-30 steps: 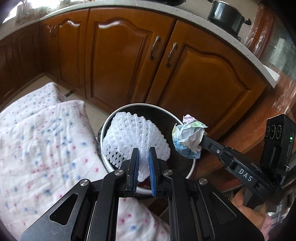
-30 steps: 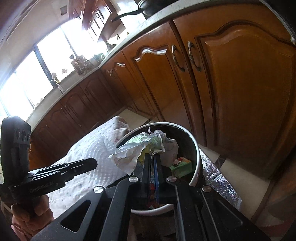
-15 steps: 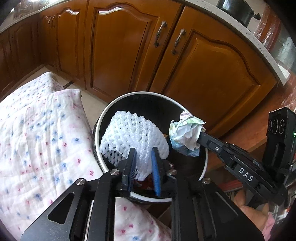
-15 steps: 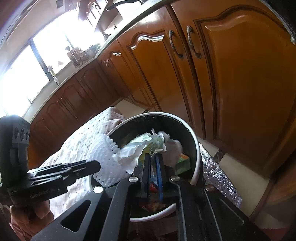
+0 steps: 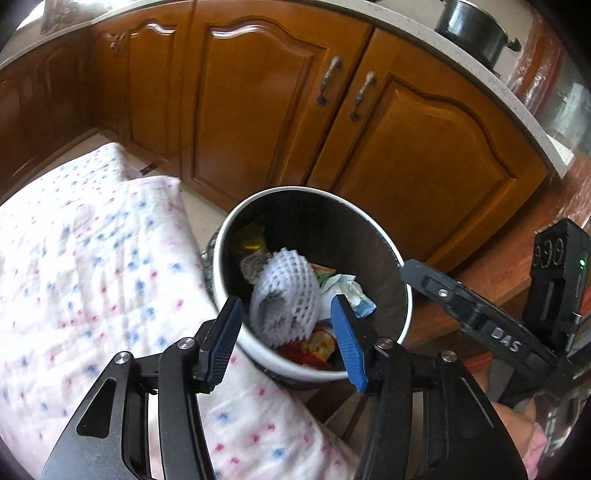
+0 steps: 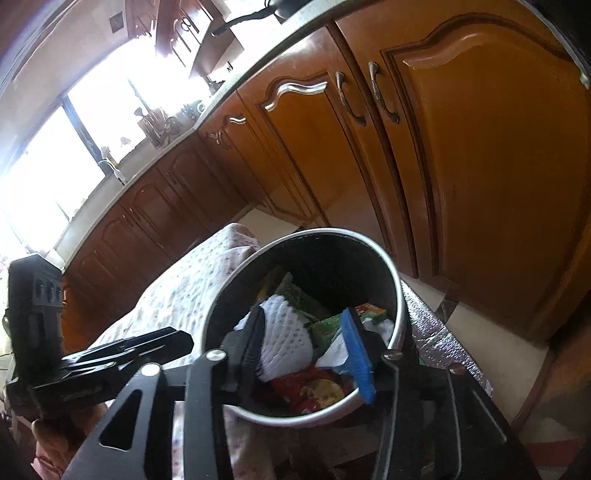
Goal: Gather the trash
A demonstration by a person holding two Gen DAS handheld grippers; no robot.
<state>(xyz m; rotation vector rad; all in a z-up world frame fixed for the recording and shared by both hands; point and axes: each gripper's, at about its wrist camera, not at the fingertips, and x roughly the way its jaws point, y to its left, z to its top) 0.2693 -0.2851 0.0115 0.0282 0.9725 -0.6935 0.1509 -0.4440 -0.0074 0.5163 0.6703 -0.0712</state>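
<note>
We've got warm wooden cabinets (image 5: 258,110) along the far side under a pale countertop (image 5: 517,110), a bright window (image 6: 48,173) far left, and light floor tile (image 5: 207,206).

Home kitchen. Brown wooden cabinet doors (image 5: 258,110) with metal handles (image 5: 327,85) under a pale bench (image 5: 424,40); dark pot (image 5: 471,29) on top. Bright window (image 6: 55,173) over a tap (image 6: 110,168). Trash bin (image 5: 369,229) on floor.
</note>
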